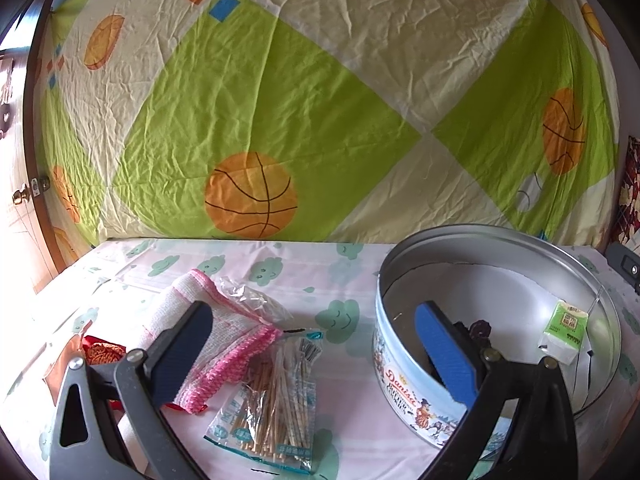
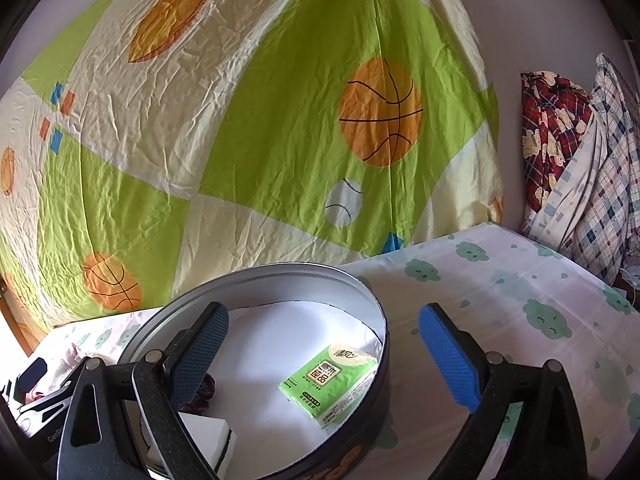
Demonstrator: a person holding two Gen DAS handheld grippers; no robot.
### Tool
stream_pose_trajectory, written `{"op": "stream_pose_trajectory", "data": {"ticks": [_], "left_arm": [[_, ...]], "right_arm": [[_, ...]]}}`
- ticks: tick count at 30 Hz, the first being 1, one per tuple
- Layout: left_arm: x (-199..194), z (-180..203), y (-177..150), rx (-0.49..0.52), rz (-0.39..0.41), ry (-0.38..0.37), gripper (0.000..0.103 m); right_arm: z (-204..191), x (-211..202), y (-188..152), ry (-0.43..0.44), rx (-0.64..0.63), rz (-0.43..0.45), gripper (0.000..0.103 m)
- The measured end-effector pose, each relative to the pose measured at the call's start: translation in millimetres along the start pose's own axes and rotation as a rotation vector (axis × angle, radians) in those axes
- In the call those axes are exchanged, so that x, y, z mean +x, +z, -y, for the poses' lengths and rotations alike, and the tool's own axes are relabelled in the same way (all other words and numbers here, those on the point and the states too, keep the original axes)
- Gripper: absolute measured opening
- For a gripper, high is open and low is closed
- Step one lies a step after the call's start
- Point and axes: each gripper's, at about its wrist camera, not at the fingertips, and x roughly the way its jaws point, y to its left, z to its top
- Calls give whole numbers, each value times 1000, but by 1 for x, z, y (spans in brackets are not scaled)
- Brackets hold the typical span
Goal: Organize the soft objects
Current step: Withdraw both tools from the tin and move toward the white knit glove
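Note:
In the left wrist view my left gripper (image 1: pixel 315 309) is open over the table, holding nothing. Its left finger overlaps a white cloth with a pink knitted edge (image 1: pixel 228 336). Beside the cloth lie a crumpled clear bag (image 1: pixel 252 300) and a packet of bamboo sticks (image 1: pixel 272 396). A red and orange item (image 1: pixel 100 354) peeks out at the left. The round cookie tin (image 1: pixel 404 384) holds a green tissue pack (image 1: pixel 564 326). My right gripper (image 2: pixel 325 311) hangs open over the tin's rim (image 2: pixel 280 274). Inside lie the tissue pack (image 2: pixel 332 380), a white sponge (image 2: pixel 204 436) and a dark maroon piece (image 2: pixel 205 388).
A sheet printed with basketballs (image 1: pixel 252 196) hangs behind the table as a backdrop. The tablecloth (image 2: pixel 520 300) has green cloud prints, with bare room to the right of the tin. Plaid clothes (image 2: pixel 580 160) are piled at the far right. A door with a brass knob (image 1: pixel 20 196) stands at the left.

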Motion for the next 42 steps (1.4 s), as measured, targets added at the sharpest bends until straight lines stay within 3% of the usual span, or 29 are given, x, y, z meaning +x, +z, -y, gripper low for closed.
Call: {"op": "stream_pose_trajectory", "data": {"ticks": [13, 15, 17, 20, 29, 34, 42], "left_arm": [[-10, 12, -5, 62, 34, -17, 103], [-11, 12, -6, 65, 36, -22, 103], [-13, 13, -6, 71, 39, -25, 103], [-14, 14, -7, 77, 38, -30, 103], [-14, 9, -8, 63, 25, -31, 103], [-15, 3, -9, 58, 24, -32, 103], [-21, -16, -16, 46, 14, -44, 103]], "right_arm": [[-12, -5, -6, -43, -74, 41, 98], [-9, -6, -5, -61, -66, 51, 91], [-6, -4, -5, -68, -59, 36, 71], [0, 2, -6, -72, -25, -1, 60], [-5, 5, -12, -52, -25, -29, 61], [-10, -1, -13, -43, -49, 0, 76], [-21, -13, -16, -33, -81, 49, 77]]}}
